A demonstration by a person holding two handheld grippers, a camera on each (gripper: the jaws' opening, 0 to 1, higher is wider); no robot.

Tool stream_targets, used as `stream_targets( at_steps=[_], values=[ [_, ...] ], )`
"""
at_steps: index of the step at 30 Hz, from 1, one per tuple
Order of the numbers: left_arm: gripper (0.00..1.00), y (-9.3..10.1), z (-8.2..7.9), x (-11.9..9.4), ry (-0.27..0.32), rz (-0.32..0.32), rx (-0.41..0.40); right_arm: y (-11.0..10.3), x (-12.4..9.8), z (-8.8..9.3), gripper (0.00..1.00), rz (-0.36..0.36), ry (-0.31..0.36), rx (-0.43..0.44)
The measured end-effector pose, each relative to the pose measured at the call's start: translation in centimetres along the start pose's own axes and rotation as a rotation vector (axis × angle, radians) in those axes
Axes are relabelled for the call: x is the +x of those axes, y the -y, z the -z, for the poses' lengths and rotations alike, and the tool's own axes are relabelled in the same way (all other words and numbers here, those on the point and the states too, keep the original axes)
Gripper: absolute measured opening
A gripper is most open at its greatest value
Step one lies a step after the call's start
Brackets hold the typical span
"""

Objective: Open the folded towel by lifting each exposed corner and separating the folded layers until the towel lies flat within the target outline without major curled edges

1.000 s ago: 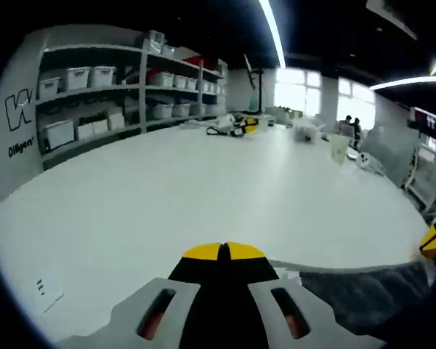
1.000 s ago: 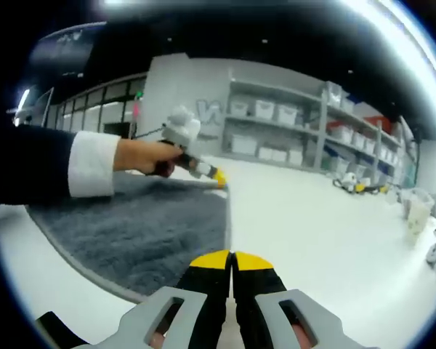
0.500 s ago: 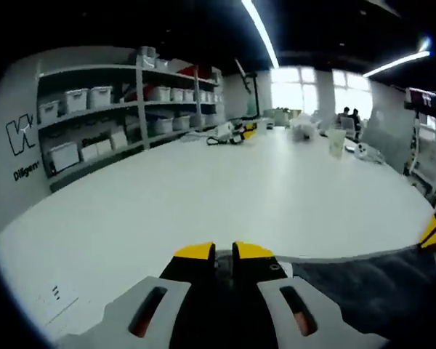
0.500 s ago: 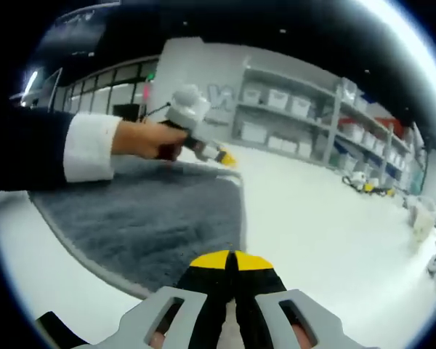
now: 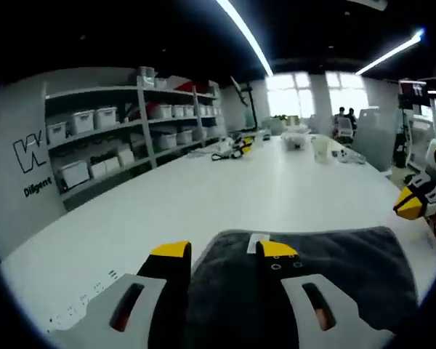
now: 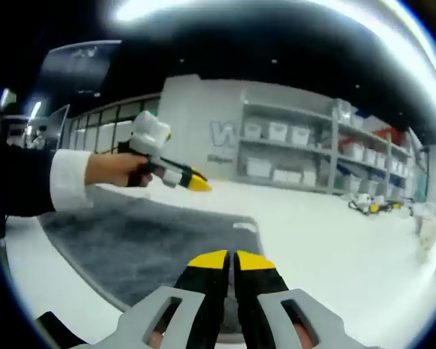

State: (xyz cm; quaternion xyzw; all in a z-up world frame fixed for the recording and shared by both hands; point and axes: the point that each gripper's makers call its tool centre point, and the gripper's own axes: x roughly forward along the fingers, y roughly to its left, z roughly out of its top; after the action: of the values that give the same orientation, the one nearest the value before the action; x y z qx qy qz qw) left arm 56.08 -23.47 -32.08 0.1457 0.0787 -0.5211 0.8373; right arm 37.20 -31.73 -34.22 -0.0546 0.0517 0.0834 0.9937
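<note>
Two tools work over a grey towel (image 5: 305, 269) lying on the white worktop (image 5: 203, 196). Left tool (image 5: 224, 251) has jaws apart above it; right tool (image 6: 228, 259), at 6 o'clock, is closed at its edge.

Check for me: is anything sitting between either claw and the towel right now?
Nothing visible does. The left claw is open with the grey towel right past its tips; the right claw is shut at the towel's near edge.
</note>
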Motion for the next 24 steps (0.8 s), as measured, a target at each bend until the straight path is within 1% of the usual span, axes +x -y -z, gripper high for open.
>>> stream_targets(
  at_steps=[1, 2, 4, 6, 8, 12, 14, 16, 17, 20, 22, 24],
  values=[
    [0.31, -0.2, -0.1, -1.2, 0.015, -0.015, 0.030, -0.5, 0.0, -0.2, 0.00, -0.012, 0.006, 0.010],
    [0.30, -0.2, -0.1, -2.5, 0.021, -0.017, 0.076, -0.9, -0.1, -0.4, 0.00, -0.018, 0.009, 0.021],
    [0.30, -0.2, 0.6, -5.5, 0.012, -0.030, 0.103, -1.8, -0.2, -0.8, 0.00, -0.039, 0.013, 0.019],
    [0.30, -0.8, 1.1, -7.7, -0.006, -0.057, 0.131, -2.2, -0.3, -1.1, 0.00, -0.043, 0.019, 0.013],
    [0.31, -1.1, 1.2, -9.5, -0.004, -0.070, 0.132, -2.6, -0.4, -1.4, 0.00, -0.050, 0.023, 0.015],
    [0.33, -1.2, 1.5, -12.9, 0.000, -0.091, 0.098, -3.6, -0.4, -2.0, 0.00, -0.075, 0.040, 0.019],
    [0.35, -1.0, 1.9, -14.1, -0.001, -0.096, 0.069, -3.9, -0.2, -2.1, 0.06, -0.076, 0.039, 0.028],
    [0.41, -0.7, 2.3, -15.3, 0.013, -0.108, 0.017, -4.4, -0.2, -2.3, 0.10, -0.080, 0.041, 0.027],
    [0.43, -0.6, 2.5, -15.8, 0.013, -0.108, 0.006, -4.7, -0.2, -2.4, 0.11, -0.086, 0.047, 0.026],
    [0.48, -0.2, 3.6, -17.3, -0.014, -0.118, 0.002, -5.9, -0.1, -2.6, 0.17, -0.123, 0.049, 0.008],
    [0.53, -0.6, 4.1, -18.1, -0.031, -0.131, -0.001, -6.9, 0.0, -2.5, 0.20, -0.149, 0.040, -0.008],
    [0.55, -0.5, 4.9, -19.4, -0.035, -0.153, -0.024, -8.1, 0.1, -2.5, 0.22, -0.196, 0.034, -0.050]
  ],
)
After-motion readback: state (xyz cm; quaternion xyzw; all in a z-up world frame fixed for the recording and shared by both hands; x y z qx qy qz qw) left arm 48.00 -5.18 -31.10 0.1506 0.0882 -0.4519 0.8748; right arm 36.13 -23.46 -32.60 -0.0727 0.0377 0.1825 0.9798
